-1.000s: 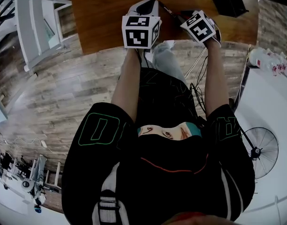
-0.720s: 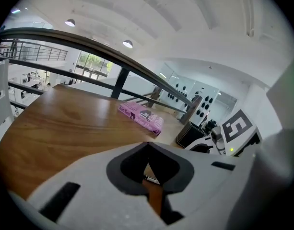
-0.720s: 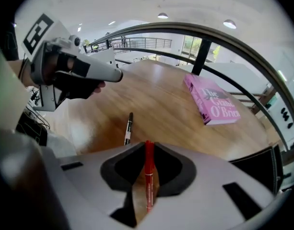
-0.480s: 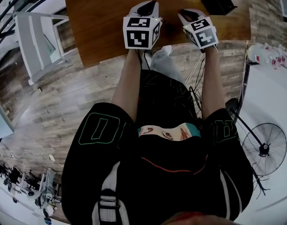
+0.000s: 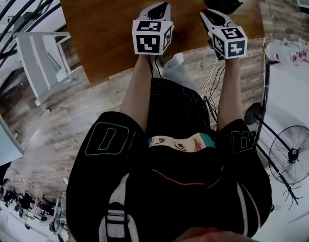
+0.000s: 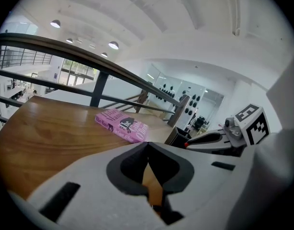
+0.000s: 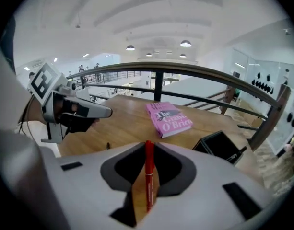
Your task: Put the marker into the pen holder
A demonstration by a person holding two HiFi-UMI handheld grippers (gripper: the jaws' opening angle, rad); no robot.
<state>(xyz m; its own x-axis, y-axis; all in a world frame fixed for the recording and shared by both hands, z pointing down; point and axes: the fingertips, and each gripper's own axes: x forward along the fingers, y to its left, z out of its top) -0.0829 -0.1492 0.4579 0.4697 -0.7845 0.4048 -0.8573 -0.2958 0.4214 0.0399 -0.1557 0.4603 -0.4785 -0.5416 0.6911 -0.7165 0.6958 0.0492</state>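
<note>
My right gripper is shut on a red marker, which lies lengthwise between the jaws with its tip pointing forward. The black pen holder stands on the wooden table just ahead and to the right of it. In the head view the right gripper hovers over the table's near edge, just short of the pen holder. My left gripper is shut with nothing in it and hangs beside the right one, to its left.
A pink book lies on the wooden table beyond the grippers, left of the holder. A railing runs behind the table's far edge. A white chair stands left of the table, and a fan stands at the right.
The right gripper with the marker has shifted to the right, nearer the pen holder. The left gripper has stayed about where it was. The head view has shifted.
</note>
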